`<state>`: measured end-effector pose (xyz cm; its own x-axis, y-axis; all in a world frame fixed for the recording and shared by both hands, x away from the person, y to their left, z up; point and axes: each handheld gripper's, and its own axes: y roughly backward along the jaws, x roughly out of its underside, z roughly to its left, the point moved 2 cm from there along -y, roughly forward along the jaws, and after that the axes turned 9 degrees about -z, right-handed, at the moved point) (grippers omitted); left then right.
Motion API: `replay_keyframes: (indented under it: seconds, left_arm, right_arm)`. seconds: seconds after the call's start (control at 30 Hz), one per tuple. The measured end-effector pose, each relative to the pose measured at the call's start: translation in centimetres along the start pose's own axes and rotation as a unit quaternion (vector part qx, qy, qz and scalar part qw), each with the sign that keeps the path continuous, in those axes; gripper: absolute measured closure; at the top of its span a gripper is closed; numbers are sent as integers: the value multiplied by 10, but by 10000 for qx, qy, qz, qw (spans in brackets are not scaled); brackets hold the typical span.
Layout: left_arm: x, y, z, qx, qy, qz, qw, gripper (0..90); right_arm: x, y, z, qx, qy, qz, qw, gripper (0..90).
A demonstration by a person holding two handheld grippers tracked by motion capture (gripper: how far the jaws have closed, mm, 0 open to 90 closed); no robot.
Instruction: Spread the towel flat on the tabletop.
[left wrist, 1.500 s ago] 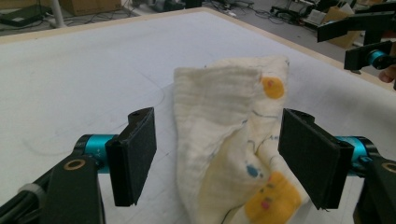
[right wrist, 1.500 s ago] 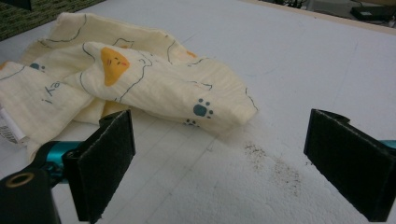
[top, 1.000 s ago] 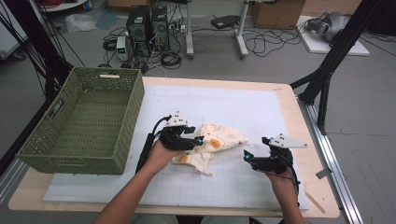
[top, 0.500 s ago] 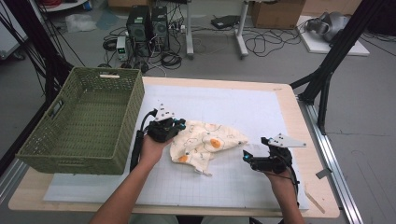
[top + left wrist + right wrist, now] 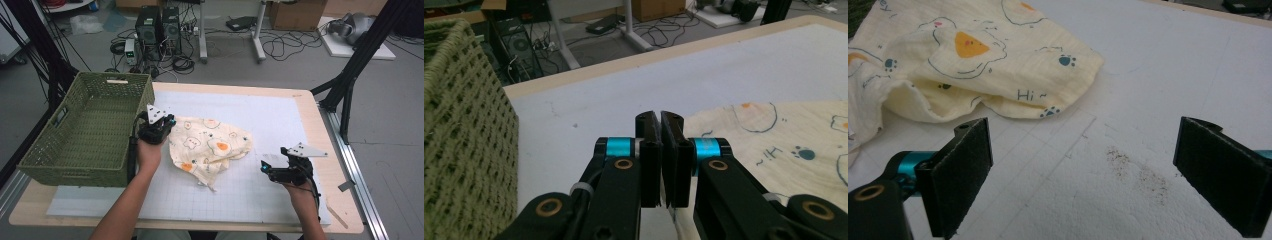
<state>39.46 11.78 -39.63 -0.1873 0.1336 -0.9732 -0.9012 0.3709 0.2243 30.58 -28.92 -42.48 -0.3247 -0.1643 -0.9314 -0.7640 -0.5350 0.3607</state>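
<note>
Cloth (image 5: 210,150) lies between left tongs (image 5: 660,131), clenched at its edge, and released right tongs (image 5: 1083,175).

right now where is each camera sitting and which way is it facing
High view: above the person's side, looking forward and down at the table, basket and cloth; both forearms enter from below.
Left gripper view: rides the left gripper, facing the far table edge; fingers together, basket alongside.
Right gripper view: rides the right gripper, aimed low across the mat; fingers spread.
All three share the cloth.
</note>
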Motion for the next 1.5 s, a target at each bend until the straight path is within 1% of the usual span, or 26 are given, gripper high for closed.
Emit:
replay_keyframes:
  seconds: [0.1,0.13,0.17,0.23,0.27,0.3,0.33,0.37,0.4,0.43,0.47,0.5,0.53,0.63,0.8,0.83,0.97,1.1,1.13,1.17,1.2,1.23,1.27,1.4,1.47,1.5]
  left_arm:
    - [0,0,4,-10,52,-4,10000,862]
    - [0,1,6,55,150,29,9999,856]
    - [1,0,5,133,310,18,9994,811]
    - [1,0,4,243,421,-6,9988,618]
    - [0,2,1,378,531,-91,9978,581]
    - [0,2,1,378,531,-91,9978,539]
    - [0,6,-4,560,521,-155,9969,512]
    - [0,6,-4,560,521,-155,9969,495]
    - [1,8,-6,685,514,-167,9962,495]
    - [4,11,-13,972,487,-114,9940,488]
    - [4,11,-13,972,487,-114,9940,474]
    - [7,12,-20,1287,427,28,9908,460]
    - [9,14,-24,1357,444,-44,9897,464]
    - [15,14,-30,1542,408,26,9872,484]
    - [22,13,-34,1630,459,80,9855,492]
    - [24,14,-35,1649,485,104,9851,491]
    - [27,14,-35,1659,471,151,9849,491]
    - [30,14,-36,1684,519,217,9841,496]
    - [31,14,-37,1697,511,228,9839,500]
    - [32,14,-37,1706,516,246,9837,500]
    - [33,14,-38,1716,531,254,9834,503]
    - [34,15,-39,1734,519,276,9831,503]
    - [35,14,-41,1775,531,310,9822,504]
    - [36,15,-44,1850,500,331,9809,505]
    - [36,15,-45,1886,468,348,9803,504]
    - [36,15,-45,1932,448,374,9794,505]
  right_arm:
    - [0,0,0,36,-36,39,10000,81]
    - [0,0,0,43,-19,38,10000,81]
    - [0,-1,1,52,-3,29,10000,81]
    - [0,-3,2,96,57,-8,9999,80]
    - [0,-5,4,120,40,4,9999,81]
    - [0,-5,4,120,40,4,9999,81]
    - [1,-10,6,150,66,81,9998,81]
    - [1,-13,7,145,63,104,9998,83]
    - [1,-13,7,145,63,104,9998,83]
    - [2,-18,12,-44,57,156,9999,205]
    - [2,-20,15,-141,69,167,9997,232]
    - [1,-22,18,-221,114,176,9995,258]
    - [1,-25,21,-279,120,203,9993,292]
    - [2,-36,30,-479,206,309,9982,375]
    - [4,-50,41,-648,330,462,9963,477]
    - [5,-59,44,-700,321,511,9957,515]
    - [7,-75,49,-781,353,662,9941,535]
    - [7,-95,54,-679,448,840,9931,555]
    - [6,-99,55,-514,581,880,9931,624]
    - [6,-99,55,-514,581,880,9931,624]
    - [6,-100,54,-403,677,884,9930,757]
    - [6,-100,54,-403,677,884,9930,757]
    - [5,-98,52,-380,681,913,9928,854]
    - [2,-93,48,-525,648,1043,9910,864]
    - [-3,-81,41,-788,540,943,9910,863]
    - [-5,-76,38,-800,541,913,9911,862]
